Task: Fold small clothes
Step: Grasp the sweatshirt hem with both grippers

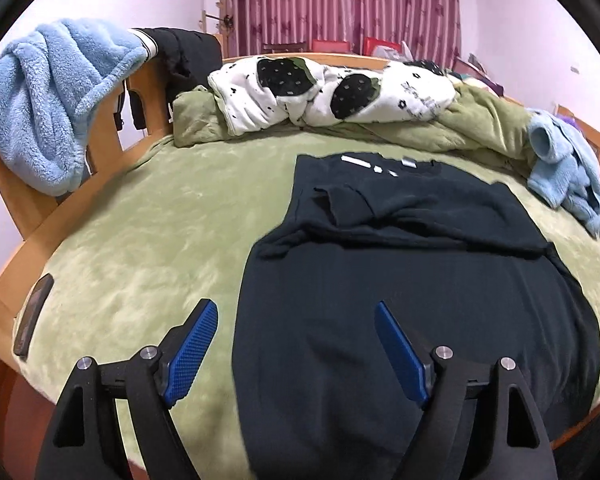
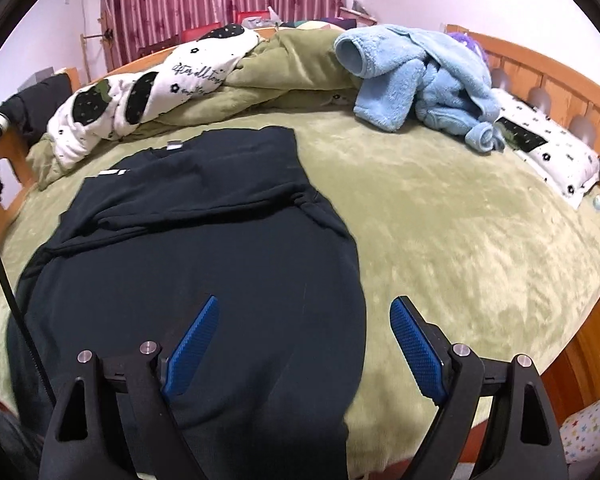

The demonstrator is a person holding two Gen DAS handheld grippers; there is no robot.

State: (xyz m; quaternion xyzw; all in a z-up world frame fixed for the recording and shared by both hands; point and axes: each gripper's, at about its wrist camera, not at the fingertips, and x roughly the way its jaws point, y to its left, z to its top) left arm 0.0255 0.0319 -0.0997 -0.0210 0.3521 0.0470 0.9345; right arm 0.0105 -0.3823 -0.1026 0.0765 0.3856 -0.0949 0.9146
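You are working in a home bedroom: a wooden-framed bed [image 2: 540,68] spread with a green plush blanket [image 2: 460,220] fills the view. A patterned pillow [image 2: 552,152] lies by the headboard, and pink curtains [image 1: 340,4] hang behind against pale walls.

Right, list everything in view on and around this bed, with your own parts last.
Dark folded cotton T-shirt: one, navy-black, flat on the bed's middle, sleeves folded in.
Plush green bedspread: one, olive, covering the bed.
Rumpled white quilt with black patches: one, bunched along the far edge.
Fluffy light-blue fleece garment: one, heaped on the bed to the T-shirt's right.
Light-blue fleece over the wooden rail: one, draped at left.
White patterned pillow: one, by the headboard.
Wooden bed frame: one, orange-brown.
Striped curtain: pink-maroon, back wall.
Left tool: open, blue pads, nothing between them.
Right tool: open, blue pads, nothing between them.
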